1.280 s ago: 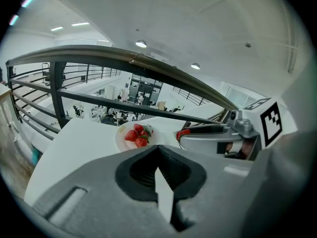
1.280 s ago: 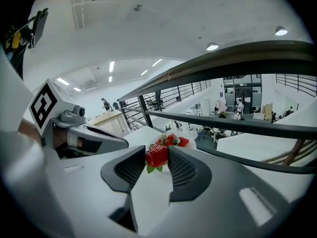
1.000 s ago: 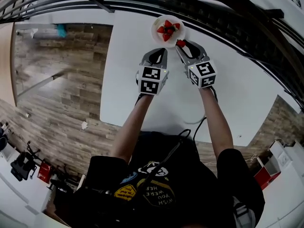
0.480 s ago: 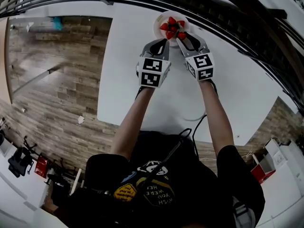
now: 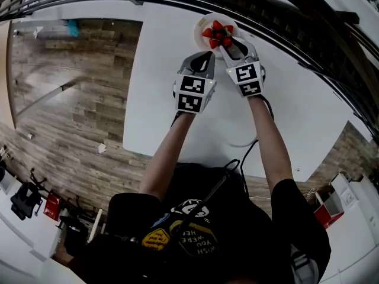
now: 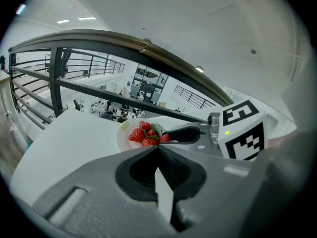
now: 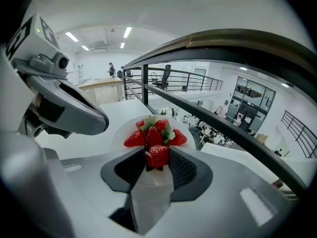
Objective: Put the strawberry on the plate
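The right hand-held gripper [image 5: 225,45] is clenched on the strawberry [image 7: 157,156], which hangs at the near rim of the plate [image 7: 118,132] beside a pile of berries [image 7: 154,130]. Only the release seems left. The left hand-held gripper [image 6: 157,148], pinched shut with nothing in it, sits close on the left. The tabletop [image 5: 160,70] ends just past the plate at a railing [image 5: 266,16], so there is little room farther out.

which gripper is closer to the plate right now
Right. The right gripper, shut on a strawberry, reaches the near rim of the plate; the left gripper, shut and empty, sits just short of it.
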